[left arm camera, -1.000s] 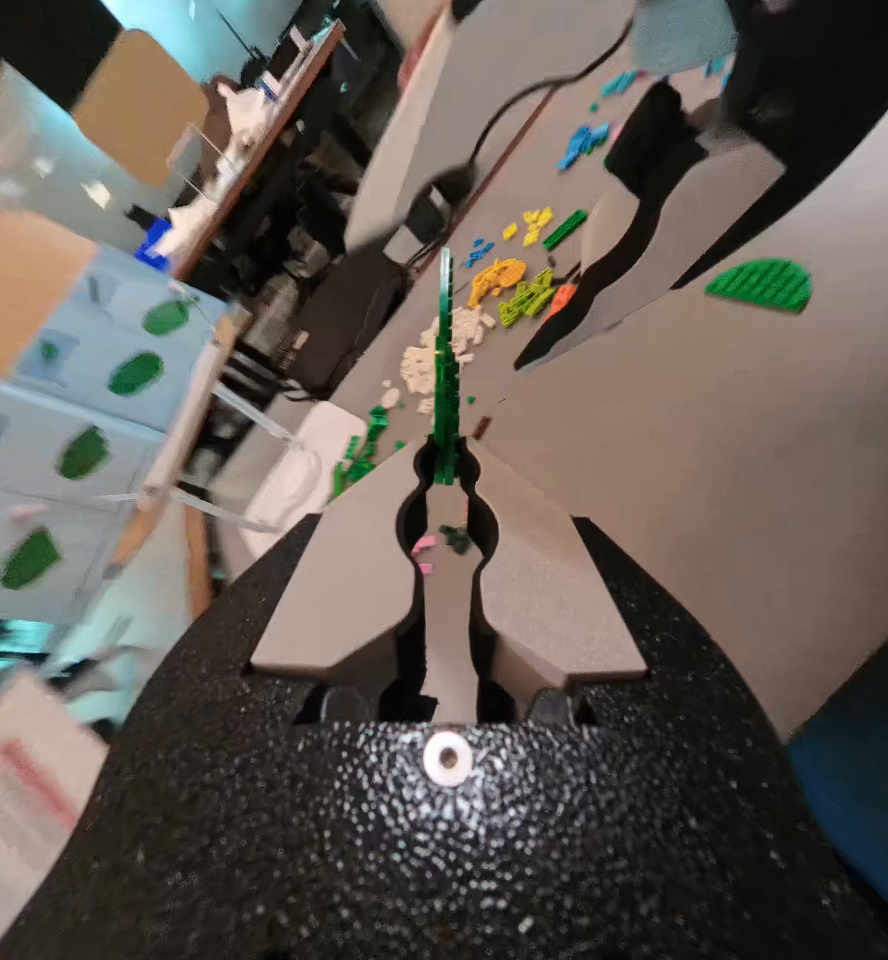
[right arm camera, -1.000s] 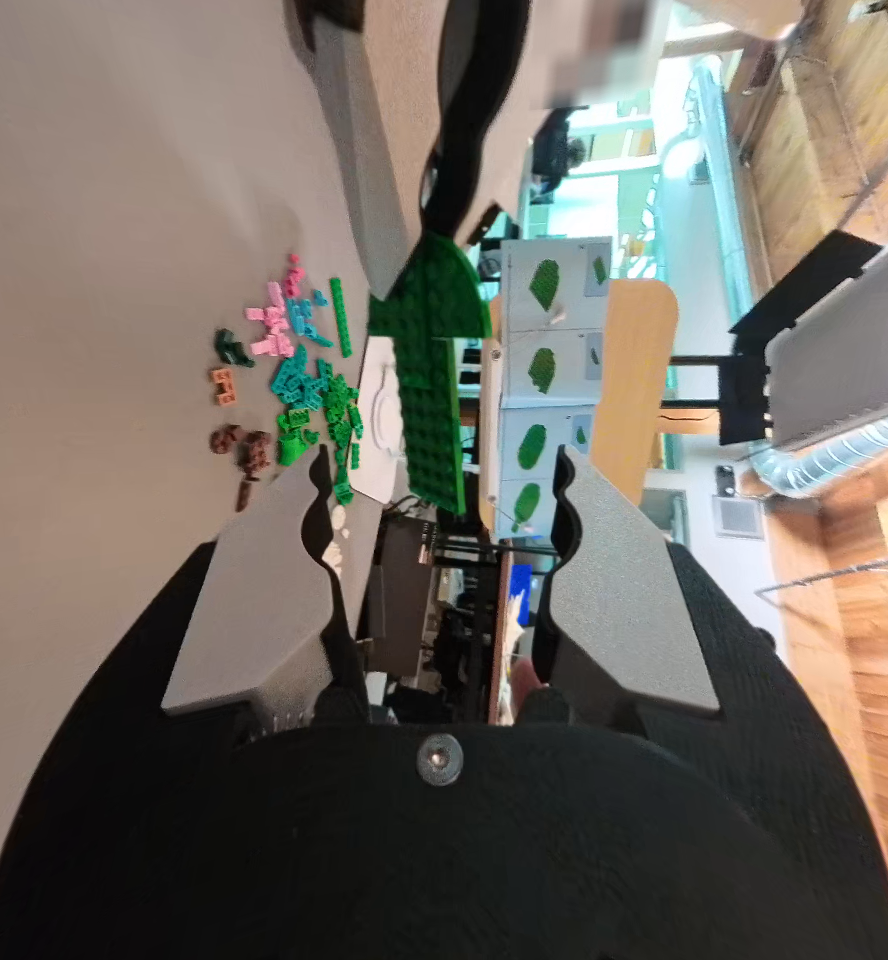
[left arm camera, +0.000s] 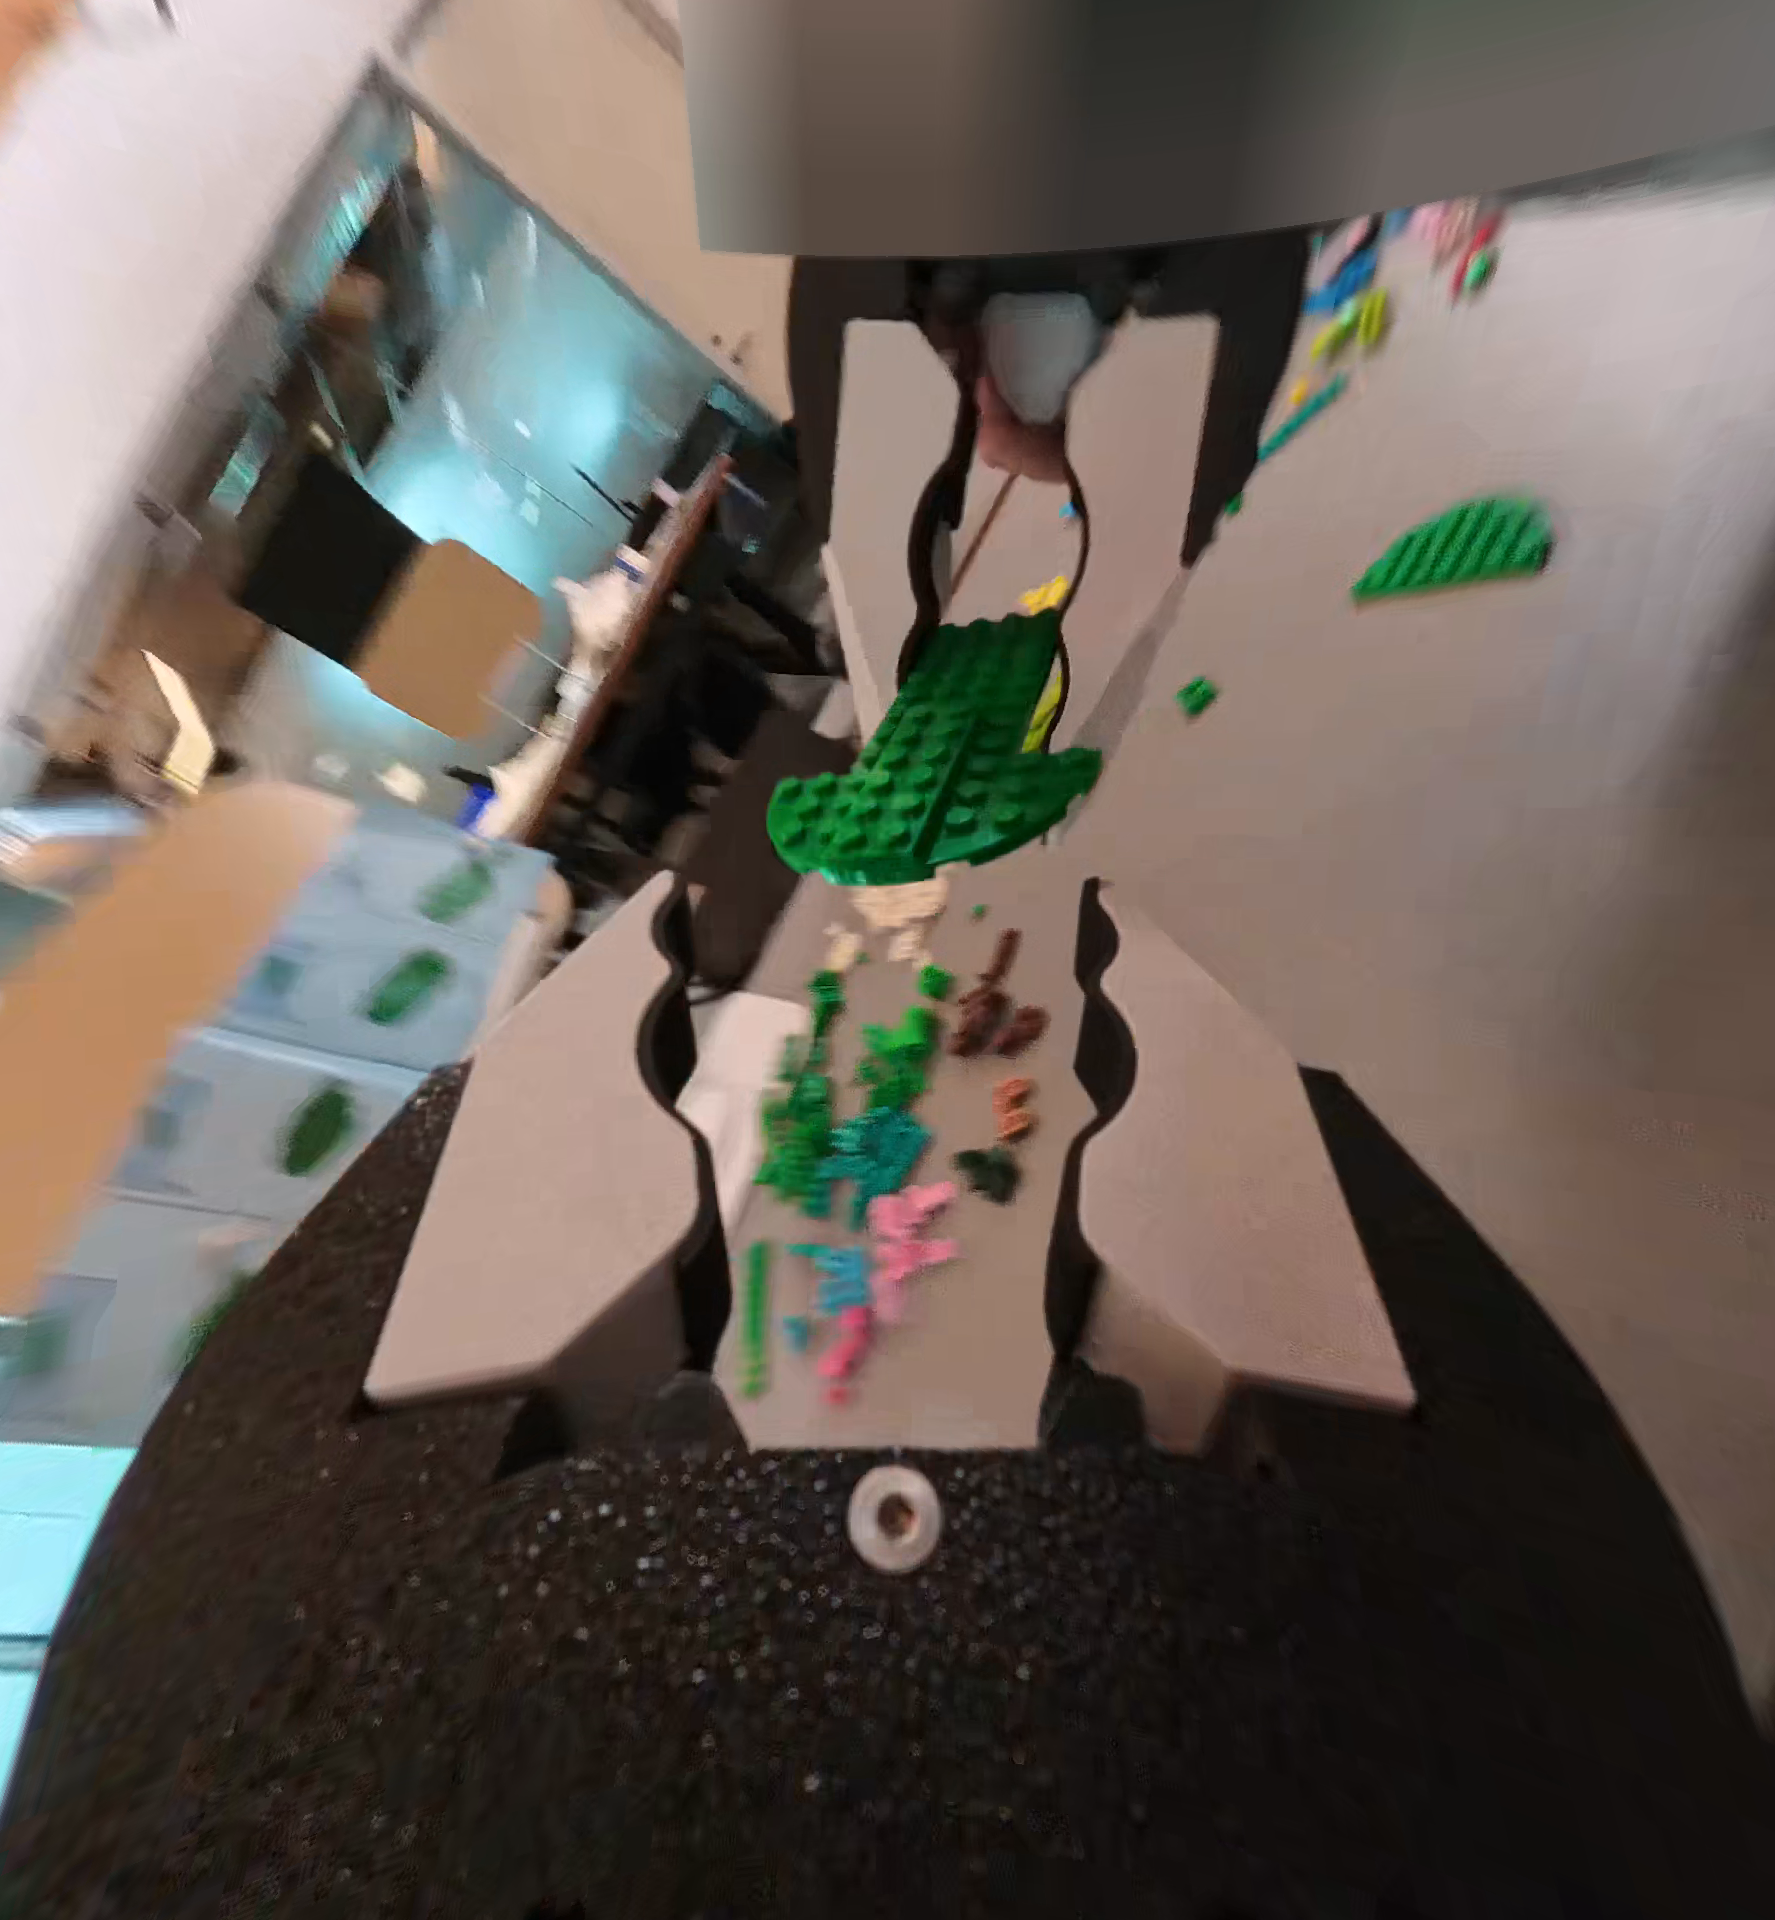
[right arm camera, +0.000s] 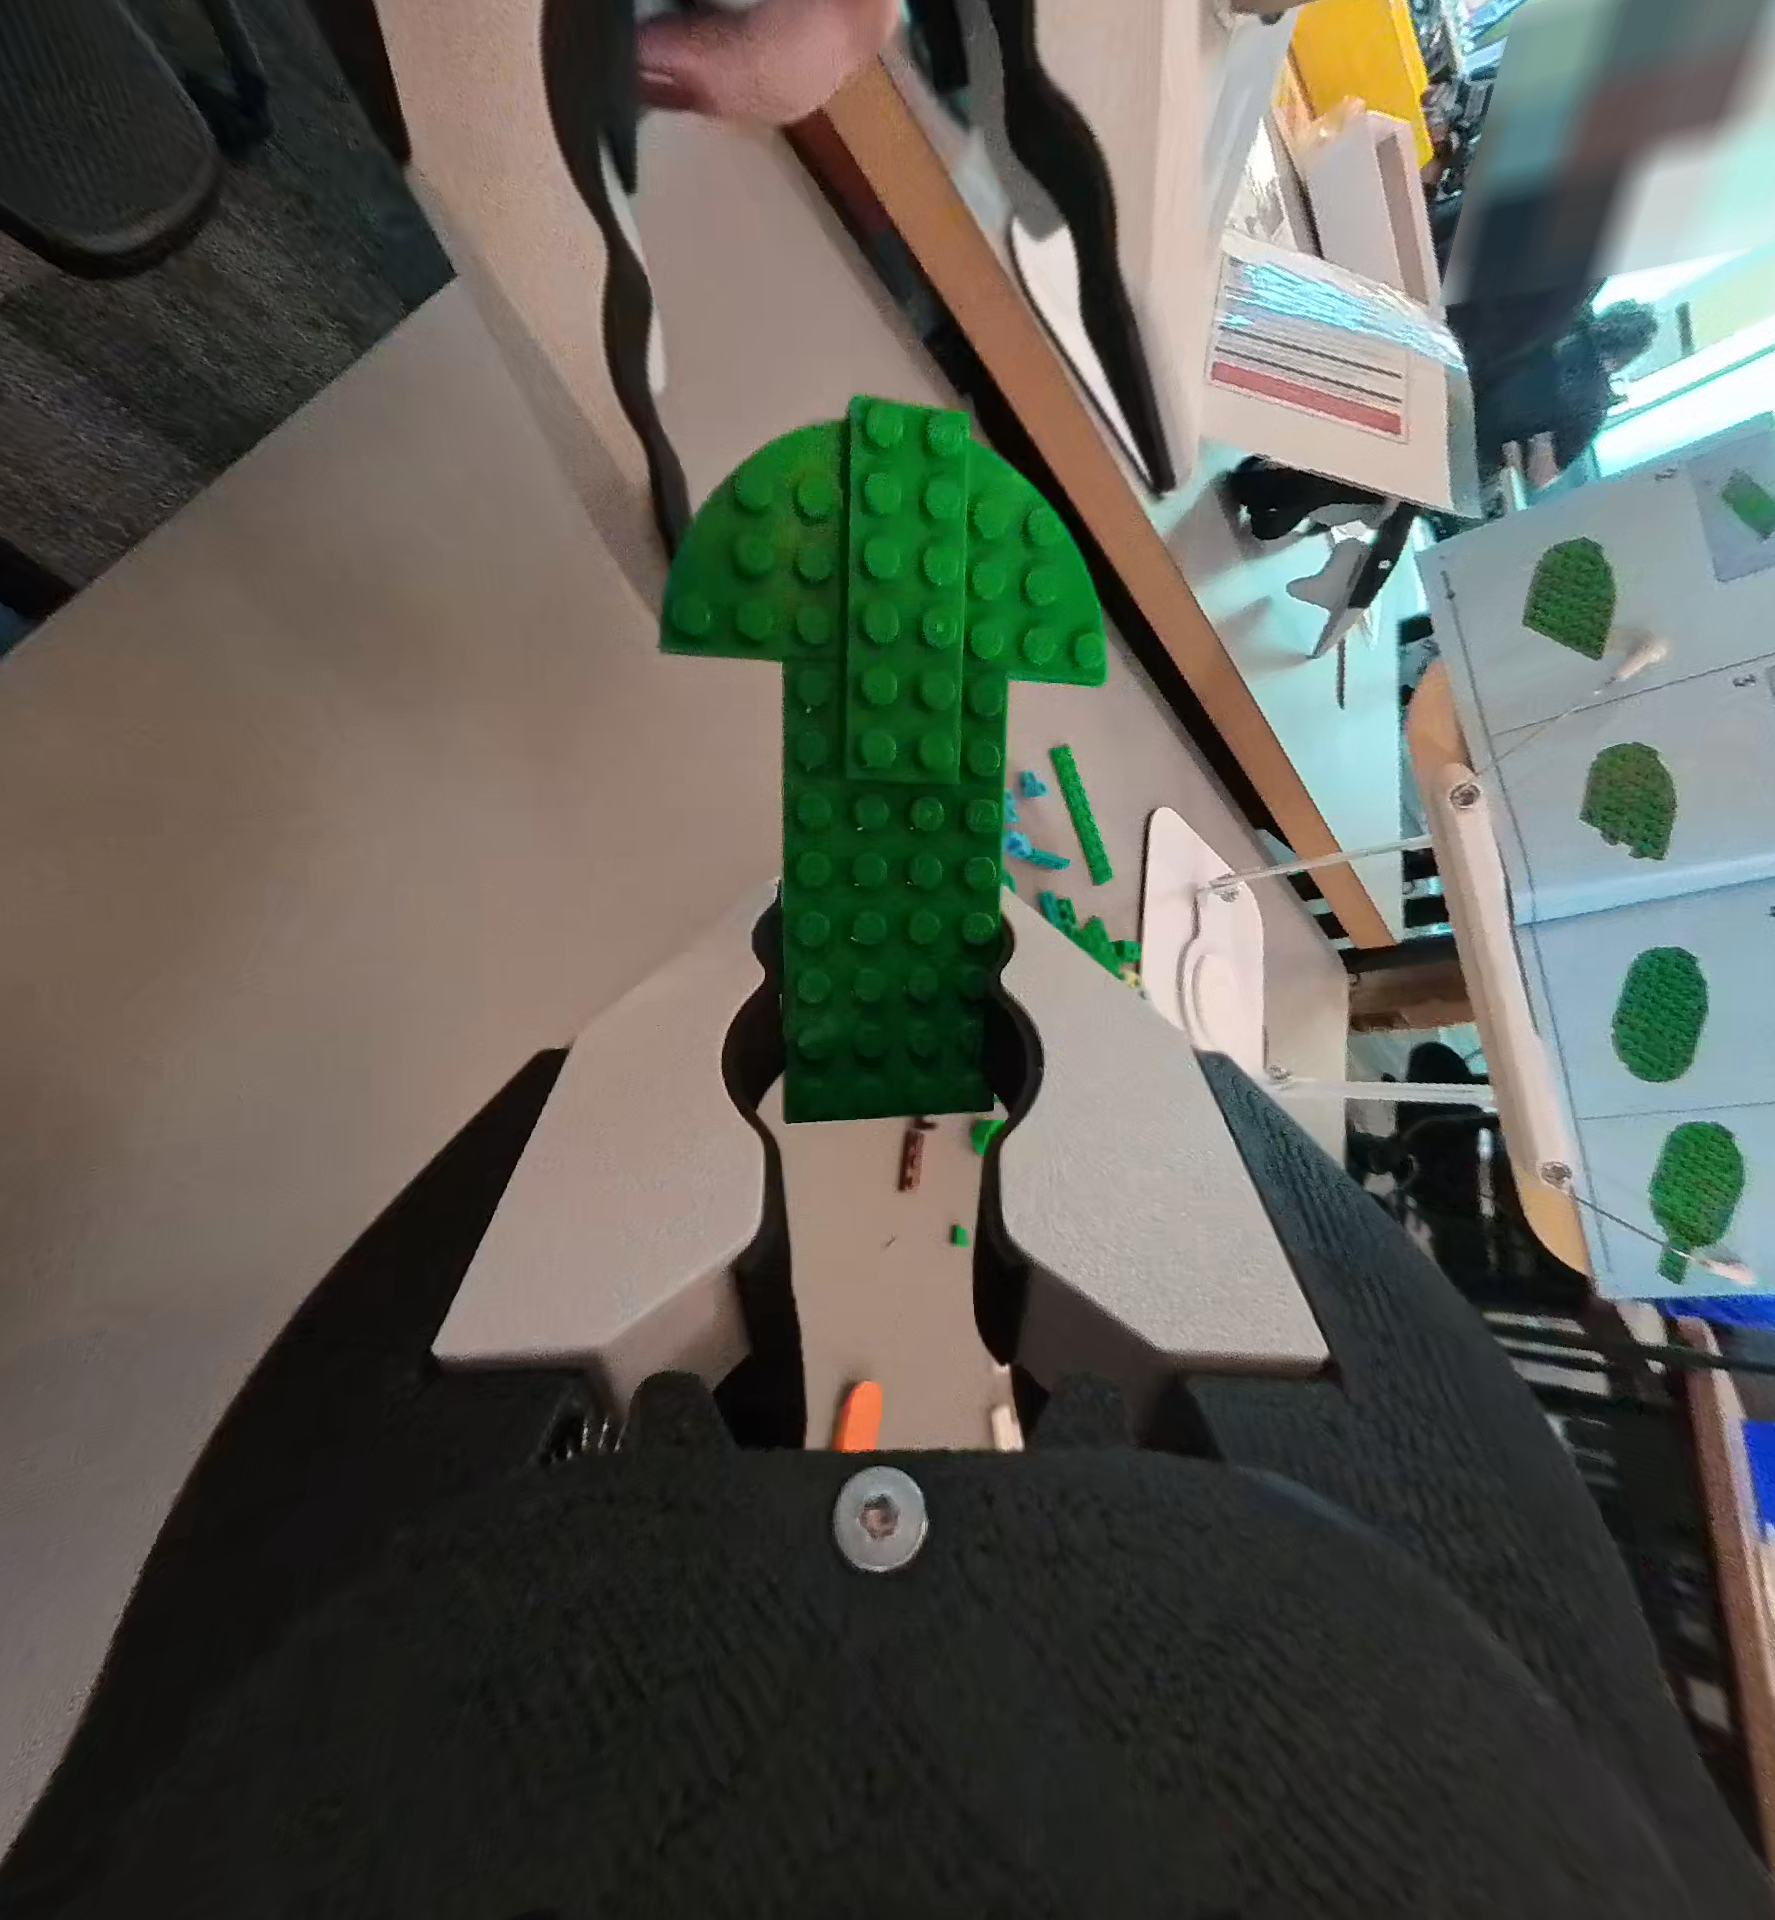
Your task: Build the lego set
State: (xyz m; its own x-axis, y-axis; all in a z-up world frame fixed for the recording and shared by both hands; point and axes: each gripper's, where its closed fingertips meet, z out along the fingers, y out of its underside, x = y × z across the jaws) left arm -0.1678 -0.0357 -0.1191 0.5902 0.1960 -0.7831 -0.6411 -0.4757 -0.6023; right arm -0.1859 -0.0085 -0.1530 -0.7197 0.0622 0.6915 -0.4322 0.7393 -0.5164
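- The plate assembly (right arm camera: 888, 790) sits between the right gripper's (right arm camera: 888, 935) fingertips, both pads against its side edges, and juts forward above the table (right arm camera: 291, 831).
- The left gripper (left arm camera: 878, 904) faces it, jaws wide, plate assembly just beyond its tips.
- Loose bricks (left arm camera: 862, 1143) lie on the table under the left gripper.
- A half-round plate (left arm camera: 1454, 545) lies to the right, well apart.
- The instruction sheet (right arm camera: 1641, 831) stands off the table's edge.

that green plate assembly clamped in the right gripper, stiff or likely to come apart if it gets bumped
The green plate assembly probably stays stiff: it juts straight out past the right gripper without sagging. Its half-round end is joined only by a narrow plate on top, so a knock there might pop it off. It looks thin and likely light.
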